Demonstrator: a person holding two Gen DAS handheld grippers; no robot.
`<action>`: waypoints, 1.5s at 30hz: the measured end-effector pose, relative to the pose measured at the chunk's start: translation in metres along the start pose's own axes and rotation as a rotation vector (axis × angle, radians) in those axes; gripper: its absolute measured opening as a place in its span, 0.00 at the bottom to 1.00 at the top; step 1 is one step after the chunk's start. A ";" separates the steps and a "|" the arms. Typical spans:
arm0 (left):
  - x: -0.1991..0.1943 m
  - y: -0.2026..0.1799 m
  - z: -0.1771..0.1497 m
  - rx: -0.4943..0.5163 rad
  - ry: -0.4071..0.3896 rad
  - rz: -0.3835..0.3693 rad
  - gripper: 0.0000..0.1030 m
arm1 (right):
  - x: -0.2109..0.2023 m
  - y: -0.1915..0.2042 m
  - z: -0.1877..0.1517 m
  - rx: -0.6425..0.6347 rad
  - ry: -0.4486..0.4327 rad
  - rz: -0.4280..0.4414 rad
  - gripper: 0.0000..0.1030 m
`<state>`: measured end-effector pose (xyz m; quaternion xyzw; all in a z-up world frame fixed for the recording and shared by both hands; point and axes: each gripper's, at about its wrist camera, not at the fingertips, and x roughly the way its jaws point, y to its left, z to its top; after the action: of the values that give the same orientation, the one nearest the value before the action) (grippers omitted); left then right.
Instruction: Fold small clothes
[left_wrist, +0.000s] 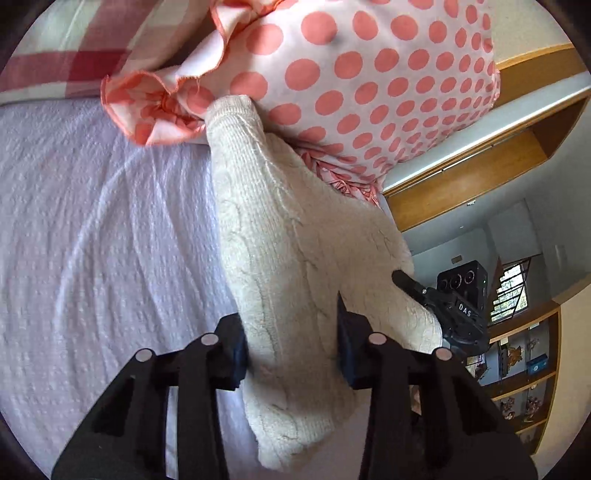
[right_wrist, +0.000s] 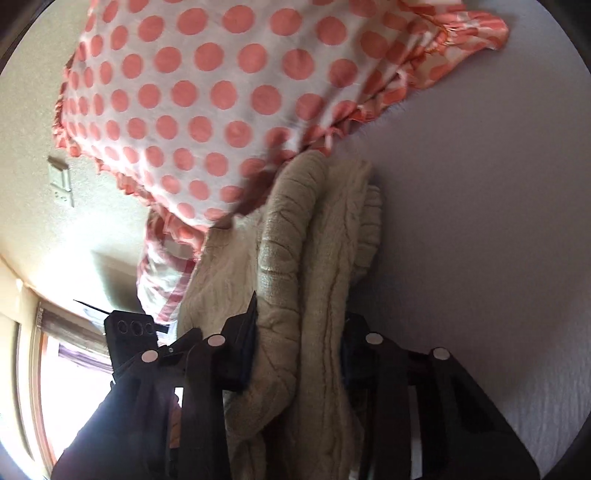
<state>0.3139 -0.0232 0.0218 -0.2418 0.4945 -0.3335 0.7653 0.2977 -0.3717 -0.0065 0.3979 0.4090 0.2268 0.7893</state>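
A cream cable-knit sweater (left_wrist: 295, 258) is held up off the lavender bedspread (left_wrist: 92, 240), hanging as a folded bundle. My left gripper (left_wrist: 291, 343) is shut on its edge, with knit filling the gap between the jaws. My right gripper (right_wrist: 299, 343) is shut on the same sweater (right_wrist: 314, 258), which bunches in thick folds between its jaws. The right gripper also shows in the left wrist view (left_wrist: 443, 306), at the sweater's right side. The far end of the sweater touches a pillow.
A white pillow with coral polka dots and a ruffled edge (left_wrist: 369, 85) lies just beyond the sweater, also in the right wrist view (right_wrist: 221, 92). A red checked pillow (left_wrist: 62, 55) lies behind it. Wooden shelves (left_wrist: 524, 369) stand past the bed's edge.
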 end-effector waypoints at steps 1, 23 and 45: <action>-0.018 -0.002 -0.002 0.041 -0.015 0.026 0.36 | 0.007 0.014 -0.004 -0.038 0.015 0.017 0.32; -0.039 -0.037 -0.077 0.393 -0.102 0.381 0.54 | 0.091 0.108 -0.087 -0.327 0.124 -0.141 0.73; -0.097 0.000 -0.154 0.256 -0.067 0.774 0.98 | 0.060 0.124 -0.209 -0.592 0.049 -0.630 0.99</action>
<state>0.1443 0.0434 0.0189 0.0485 0.4781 -0.0717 0.8740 0.1548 -0.1662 -0.0063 0.0043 0.4464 0.0917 0.8901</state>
